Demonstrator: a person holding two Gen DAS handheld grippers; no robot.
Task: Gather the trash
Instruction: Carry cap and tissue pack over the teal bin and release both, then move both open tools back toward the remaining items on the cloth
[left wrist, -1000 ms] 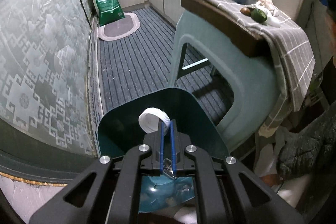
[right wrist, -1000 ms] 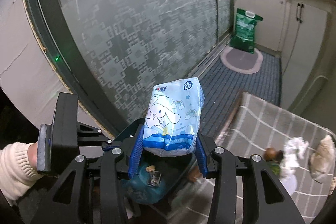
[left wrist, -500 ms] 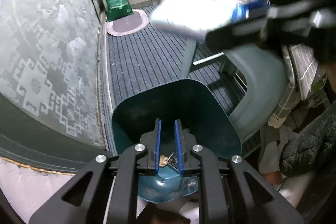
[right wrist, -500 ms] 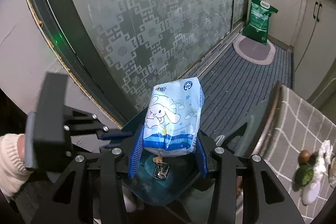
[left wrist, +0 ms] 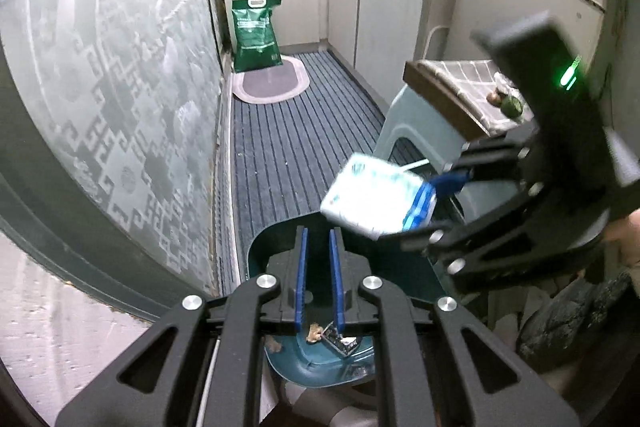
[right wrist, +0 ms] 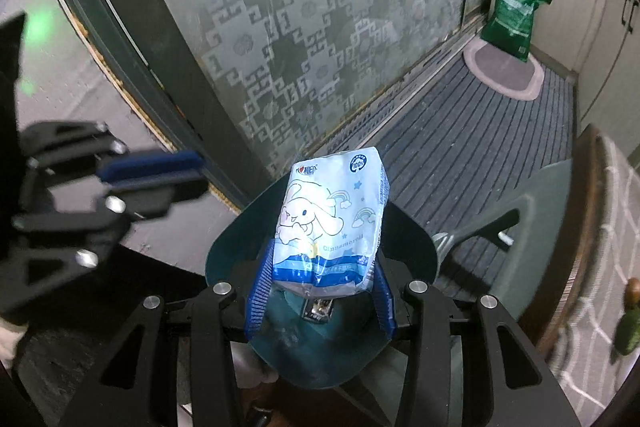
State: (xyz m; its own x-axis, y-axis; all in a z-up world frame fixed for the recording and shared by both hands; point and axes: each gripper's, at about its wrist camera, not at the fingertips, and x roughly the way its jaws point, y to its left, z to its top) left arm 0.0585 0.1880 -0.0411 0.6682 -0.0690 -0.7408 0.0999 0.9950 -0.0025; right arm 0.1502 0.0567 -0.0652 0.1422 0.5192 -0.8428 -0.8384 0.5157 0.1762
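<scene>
My right gripper (right wrist: pixel 320 291) is shut on a white and blue tissue pack with a cartoon rabbit (right wrist: pixel 332 223) and holds it over the open teal trash bin (right wrist: pixel 416 247). In the left wrist view the pack (left wrist: pixel 376 199) hangs above the bin (left wrist: pixel 264 247). My left gripper (left wrist: pixel 319 279) is slightly open and empty over the bin, with scraps (left wrist: pixel 314 333) lying inside below it. The left gripper also shows blurred in the right wrist view (right wrist: pixel 152 167).
A frosted patterned glass door (left wrist: pixel 120 87) runs along the left. A pale stool (left wrist: pixel 424 135) carries a checked cloth (left wrist: pixel 468 79) with more trash (left wrist: pixel 510 103). A green bag (left wrist: pixel 256 35) and an oval mat (left wrist: pixel 272 85) lie down the striped floor.
My left gripper let go of a white bottle cap and opened slightly, then drew back. My right gripper brought the tissue pack down over the bin.
</scene>
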